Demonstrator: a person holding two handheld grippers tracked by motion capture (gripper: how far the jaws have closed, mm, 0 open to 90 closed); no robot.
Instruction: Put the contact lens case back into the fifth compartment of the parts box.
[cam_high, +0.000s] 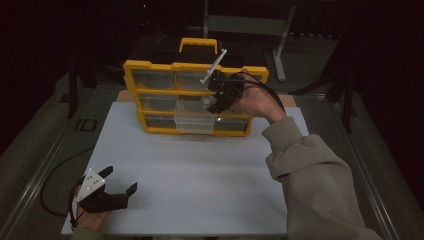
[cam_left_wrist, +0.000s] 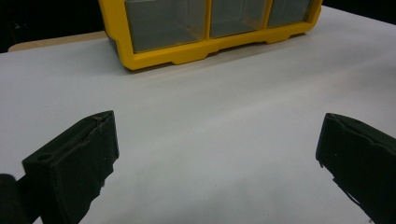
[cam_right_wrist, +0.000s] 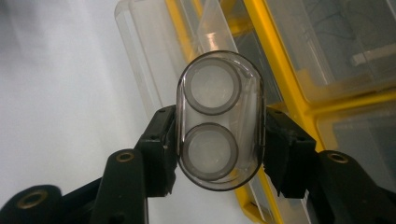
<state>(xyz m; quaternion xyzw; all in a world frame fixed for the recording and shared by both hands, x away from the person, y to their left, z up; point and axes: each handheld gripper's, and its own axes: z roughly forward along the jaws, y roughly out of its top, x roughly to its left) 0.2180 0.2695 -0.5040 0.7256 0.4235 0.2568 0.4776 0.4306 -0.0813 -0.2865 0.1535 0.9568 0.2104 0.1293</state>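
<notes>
A yellow organizer (cam_high: 150, 65) with clear drawers stands upright at the far side of the white board (cam_high: 200, 170). One clear drawer (cam_high: 194, 122) in its bottom row is pulled out, and its rim (cam_right_wrist: 140, 56) also appears in the right gripper view. My right gripper (cam_high: 216, 97) hovers in front of the organizer, just above that drawer. The right gripper (cam_right_wrist: 219, 140) is shut on a small clear oval case (cam_right_wrist: 219, 121) holding two round discs. My left gripper (cam_high: 120, 182) rests near the board's front left corner, and the left gripper (cam_left_wrist: 215, 140) stands open with nothing between its jaws.
A white stick (cam_high: 213, 66) pokes up from the right gripper across the organizer's top row. A black cable (cam_high: 50, 185) loops off the board's left edge. Dark stands (cam_high: 280, 45) rise behind the table. The person's sleeve (cam_high: 310, 175) crosses the board's right side.
</notes>
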